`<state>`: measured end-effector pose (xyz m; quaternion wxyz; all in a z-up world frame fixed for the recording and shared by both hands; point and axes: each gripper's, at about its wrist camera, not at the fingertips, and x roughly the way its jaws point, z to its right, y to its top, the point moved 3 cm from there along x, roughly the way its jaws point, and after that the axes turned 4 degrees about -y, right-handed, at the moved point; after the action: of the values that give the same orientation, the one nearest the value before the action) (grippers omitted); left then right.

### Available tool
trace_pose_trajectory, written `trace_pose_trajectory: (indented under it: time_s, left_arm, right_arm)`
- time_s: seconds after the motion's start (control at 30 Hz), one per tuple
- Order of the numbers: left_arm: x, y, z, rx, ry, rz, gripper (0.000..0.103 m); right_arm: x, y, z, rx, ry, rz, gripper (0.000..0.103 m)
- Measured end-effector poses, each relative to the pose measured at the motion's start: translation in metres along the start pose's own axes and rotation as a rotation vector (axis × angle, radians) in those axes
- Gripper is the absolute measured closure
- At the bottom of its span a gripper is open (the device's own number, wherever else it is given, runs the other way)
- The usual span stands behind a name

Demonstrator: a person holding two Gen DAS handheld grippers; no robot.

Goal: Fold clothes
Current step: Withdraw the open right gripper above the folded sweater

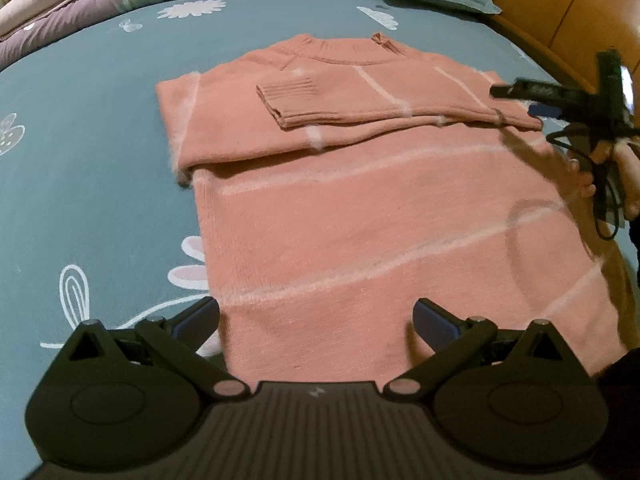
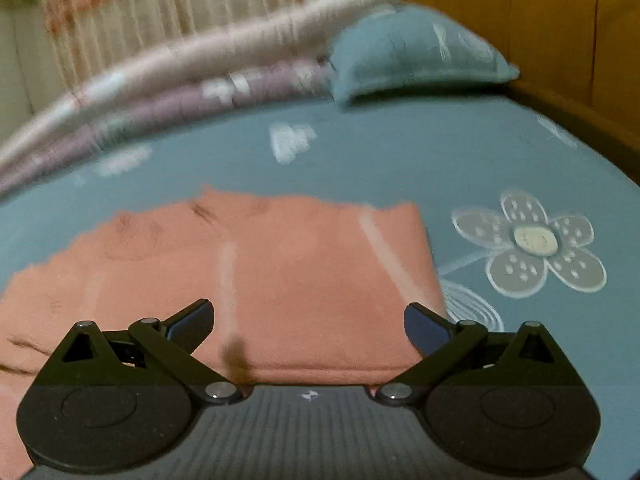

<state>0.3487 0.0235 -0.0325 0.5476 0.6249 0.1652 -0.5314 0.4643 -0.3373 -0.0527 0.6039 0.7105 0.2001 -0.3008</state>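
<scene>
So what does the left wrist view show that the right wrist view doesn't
Only the left wrist view shows the sweater's collar, the sleeve cuff folded across its chest, the lower body, and the right tool held in a hand at the far edge.

Only the right wrist view shows the curtain and a large flower print.

Both show the pink sweater, teal bedsheet, pillow, wooden headboard, and open tool fingers.
</scene>
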Motion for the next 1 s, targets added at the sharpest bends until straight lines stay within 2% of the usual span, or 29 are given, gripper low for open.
trace_pose_trajectory:
  time_s: [0.03,0.17,0.27,0.37,0.6,0.73,0.9,1.0]
  left_arm:
    - [-0.001,0.000,0.001,0.002,0.003,0.001,0.001]
    - [-0.006,-0.001,0.001,0.000,0.012,0.011,0.001]
    - [-0.009,0.002,0.002,0.004,0.017,0.024,0.001]
    - [-0.012,0.005,0.009,0.034,0.013,0.040,0.001]
    - [-0.021,0.003,0.038,0.106,-0.016,0.064,0.001]
    - [-0.023,-0.006,0.057,0.136,-0.056,0.064,0.001]
    - [-0.008,-0.028,0.064,0.094,-0.130,0.001,0.001]
    - [0.010,-0.039,0.053,-0.006,-0.140,-0.084,0.001]
  right_arm:
    - [0.010,-0.003,0.005,0.002,-0.004,-0.025,0.000]
    - [-0.001,-0.003,0.004,0.017,-0.003,-0.011,0.000]
    - [-0.019,0.000,-0.006,-0.005,0.045,0.009,0.000]
    - [-0.042,-0.006,-0.016,-0.080,0.089,0.021,0.000]
    - [-0.081,-0.052,-0.031,-0.234,0.152,-0.072,0.000]
    - [-0.089,-0.080,-0.039,-0.259,0.171,-0.121,0.000]
    - [-0.099,-0.098,-0.044,-0.234,0.205,-0.159,0.000]
    - [-0.100,-0.103,-0.039,-0.218,0.203,-0.192,0.000]
